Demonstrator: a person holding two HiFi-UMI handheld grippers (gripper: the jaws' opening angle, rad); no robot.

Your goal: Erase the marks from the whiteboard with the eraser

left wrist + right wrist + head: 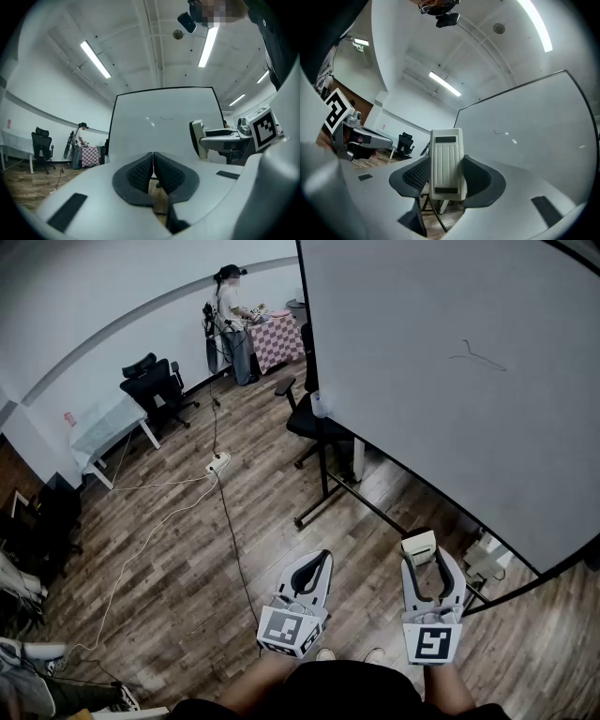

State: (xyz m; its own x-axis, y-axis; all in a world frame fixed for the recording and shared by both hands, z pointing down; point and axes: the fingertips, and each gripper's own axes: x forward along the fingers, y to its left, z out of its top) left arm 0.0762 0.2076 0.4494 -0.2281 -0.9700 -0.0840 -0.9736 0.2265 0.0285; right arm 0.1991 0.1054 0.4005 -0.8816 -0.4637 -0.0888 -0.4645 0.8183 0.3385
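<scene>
The room has a wooden floor [187,568] and white walls. A large whiteboard [450,381] on a black stand [324,470] fills the right side of the head view.

The right tongs [421,557] are clamped on the eraser [446,161]. In the right gripper view the pale, ribbed block stands upright between the two dark pads, which press against its long sides. Its top rises above the jaw tips. The left tongs [153,157] are closed on nothing, their ribbed pads meeting in a thin line.

Both tongs are held low in front of the person, side by side and apart from each other. They point toward the lower edge of the whiteboard, and neither touches it. The eraser is well apart from the mark [478,357], a thin scribble shaped like a hanger, high on the whiteboard.

A black office chair [309,418] stands just beside the stand, at the whiteboard's left edge. A dark cable [230,521] runs along the floor to a white power strip [218,462]. Farther left, a second black chair [155,381] and a white desk [108,432] stand near the wall. At the far end of the room a person [230,320] stands at a desk covered with a checked cloth [278,338].
</scene>
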